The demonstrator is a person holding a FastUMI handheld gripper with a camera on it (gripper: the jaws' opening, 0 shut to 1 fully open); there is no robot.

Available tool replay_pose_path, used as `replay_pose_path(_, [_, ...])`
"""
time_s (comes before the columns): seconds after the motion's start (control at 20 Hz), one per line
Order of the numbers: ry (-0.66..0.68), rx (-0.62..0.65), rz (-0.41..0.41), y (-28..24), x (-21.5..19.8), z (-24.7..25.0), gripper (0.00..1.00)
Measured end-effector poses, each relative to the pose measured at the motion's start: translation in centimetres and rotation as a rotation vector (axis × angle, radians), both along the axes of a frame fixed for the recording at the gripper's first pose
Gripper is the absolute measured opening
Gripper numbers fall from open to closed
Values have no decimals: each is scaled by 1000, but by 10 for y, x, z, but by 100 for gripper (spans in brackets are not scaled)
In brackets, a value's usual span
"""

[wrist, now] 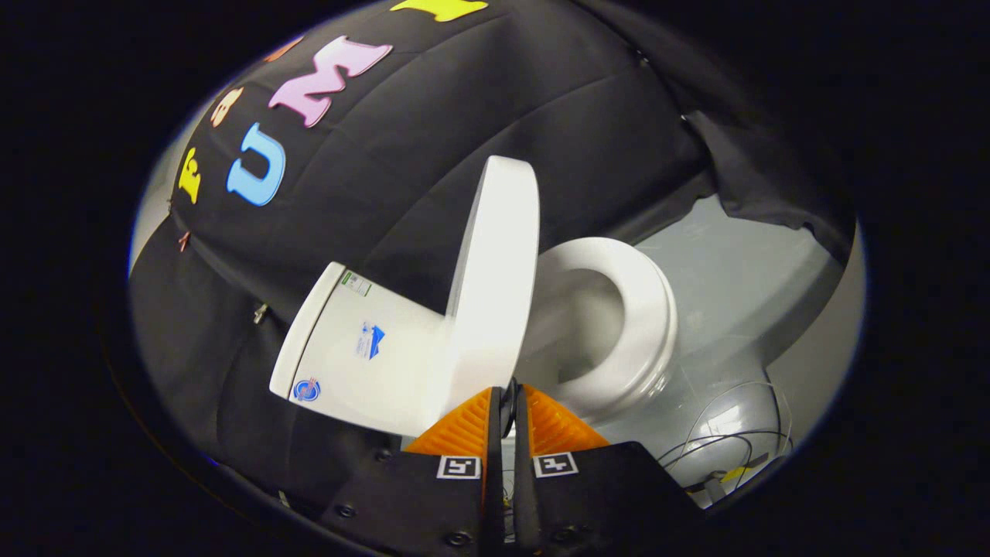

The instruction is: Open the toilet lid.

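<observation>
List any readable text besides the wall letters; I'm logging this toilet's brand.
Green-edged sticker on the toilet tank: too small to read.
Blue sticker on the tank: blurred, unreadable.
Round blue-and-red logo on the tank: unreadable.
Square markers on the gripper, shut just before the raised toilet lid: black-and-white patterns, no words.

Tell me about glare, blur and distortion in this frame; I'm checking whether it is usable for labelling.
Gripper view: strong fisheye bend, the whole scene tilted; the toilet lid is raised and sharp, its white face bright but not blown out; soft sheen on the seat and grey floor; the hand-held gripper fingers, shut together just below the lid, look slightly soft; no motion blur.
</observation>
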State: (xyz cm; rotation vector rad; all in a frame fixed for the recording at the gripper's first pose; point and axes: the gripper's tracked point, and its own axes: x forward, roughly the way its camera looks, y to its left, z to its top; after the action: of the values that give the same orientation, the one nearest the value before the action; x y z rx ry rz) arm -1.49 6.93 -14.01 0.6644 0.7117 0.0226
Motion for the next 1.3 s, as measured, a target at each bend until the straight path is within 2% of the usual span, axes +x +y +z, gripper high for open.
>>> replay_pose_path(0.05, [1, -39, 1, 1, -1, 0, 10])
replay_pose_path(0.15, [-5, -34, -27, 4, -1, 9, 11])
replay_pose_path(0.5, [20, -57, -23, 11, 1, 11, 11])
replay_pose_path(0.7, [-21, -77, 17, 20, 4, 21, 11])
replay_pose_path(1.3, [-8, -152, -7, 52, 11, 46, 11])
